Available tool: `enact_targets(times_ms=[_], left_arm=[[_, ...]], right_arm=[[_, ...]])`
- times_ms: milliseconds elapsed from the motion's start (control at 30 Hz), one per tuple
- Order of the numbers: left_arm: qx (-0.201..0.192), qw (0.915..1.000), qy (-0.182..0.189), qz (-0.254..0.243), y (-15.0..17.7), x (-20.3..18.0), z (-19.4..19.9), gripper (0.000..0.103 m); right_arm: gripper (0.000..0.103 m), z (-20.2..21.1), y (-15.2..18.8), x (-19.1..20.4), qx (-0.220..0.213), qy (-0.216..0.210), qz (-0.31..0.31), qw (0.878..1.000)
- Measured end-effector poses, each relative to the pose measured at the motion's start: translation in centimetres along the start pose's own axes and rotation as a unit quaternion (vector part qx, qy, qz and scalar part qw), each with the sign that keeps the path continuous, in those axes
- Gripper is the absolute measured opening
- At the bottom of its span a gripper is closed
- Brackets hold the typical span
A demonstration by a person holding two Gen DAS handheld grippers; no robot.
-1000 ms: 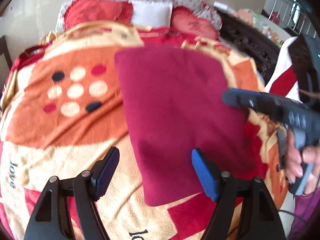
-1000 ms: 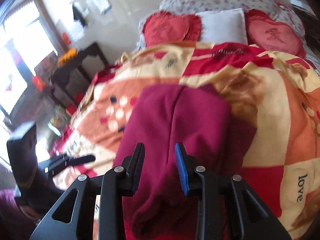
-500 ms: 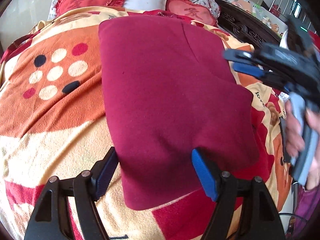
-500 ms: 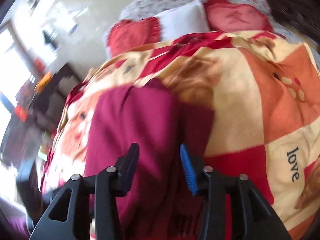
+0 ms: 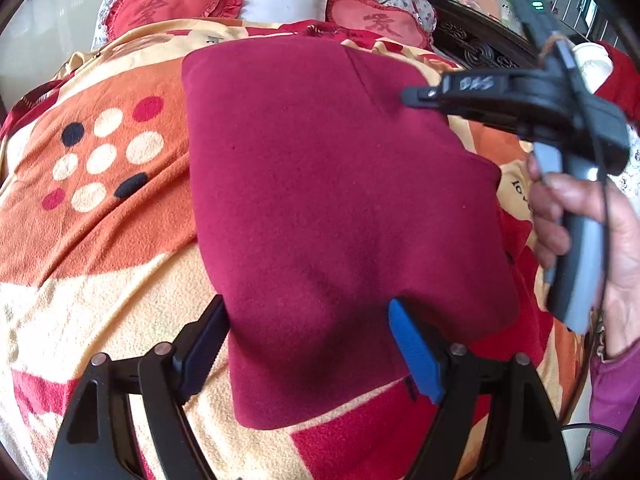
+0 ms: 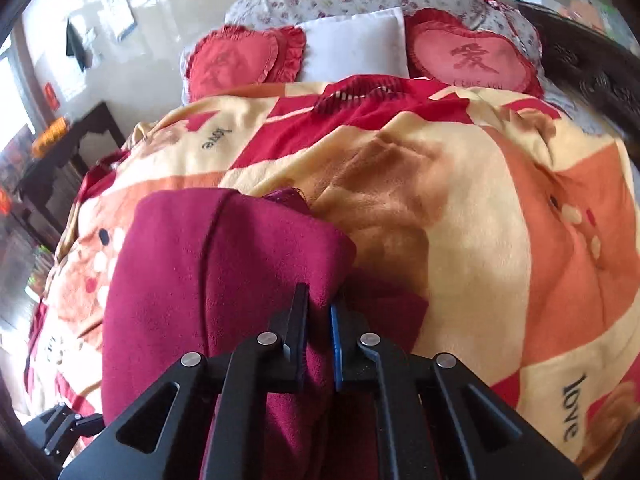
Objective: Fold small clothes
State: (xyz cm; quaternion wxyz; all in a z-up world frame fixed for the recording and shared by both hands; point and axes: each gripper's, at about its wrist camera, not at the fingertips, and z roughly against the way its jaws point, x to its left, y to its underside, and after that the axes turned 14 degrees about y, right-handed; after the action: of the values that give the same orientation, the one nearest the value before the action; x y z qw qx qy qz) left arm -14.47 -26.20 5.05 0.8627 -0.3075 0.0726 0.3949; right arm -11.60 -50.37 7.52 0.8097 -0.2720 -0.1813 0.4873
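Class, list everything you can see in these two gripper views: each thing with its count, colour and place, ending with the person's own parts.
garment: one, maroon, lying on the blanket
blanket: one, orange, cream and red, covering the bed
heart cushions: two, red, at the headboard end
pillow: one, white, between the cushions
dark furniture: one piece, beside the bed
left gripper: black, open, astride the garment's near edge
right gripper: black, shut on a garment fold
hand: one, holding the right gripper's handle
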Motion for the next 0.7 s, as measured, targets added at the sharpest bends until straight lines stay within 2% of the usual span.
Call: enact_targets(times_ms=[133,267,367,500,600,700], left_arm=[[-0.001,1.0,0.004,0.008,0.2,0.3,-0.2,0.084],[-0.003,1.0,0.0,0.007,0.0,0.1,-0.3,0.084],[-0.005,1.0,-0.002,0.007,0.3,0.1,-0.2,0.084],[-0.004,1.0,-0.007,-0.001,0.4,-0.3,-0.2,0.084],[-0.004,0.9999,-0.011,-0.008,0.7,-0.7,0.1,0.084],[-0.004,0.9999,-0.009,-0.007,0.7,-0.7,0.4,0.084]], right_arm=[[0.004,2.7,0.2,-0.9,0.001,-0.022,-0.033,0.999],[0.007,5.8,1.8,1.0,0.001,-0.061,0.013,0.998],[0.007,6.6,3.9,2.7,0.013,-0.051,0.058,0.997],[0.007,4.6,6.4,2.4,0.027,0.011,0.089,0.996],[0.007,4.0,7.3,1.6,0.028,0.012,0.06,0.998],[0.007,4.7,7.1,1.9,0.024,0.022,0.061,0.998]])
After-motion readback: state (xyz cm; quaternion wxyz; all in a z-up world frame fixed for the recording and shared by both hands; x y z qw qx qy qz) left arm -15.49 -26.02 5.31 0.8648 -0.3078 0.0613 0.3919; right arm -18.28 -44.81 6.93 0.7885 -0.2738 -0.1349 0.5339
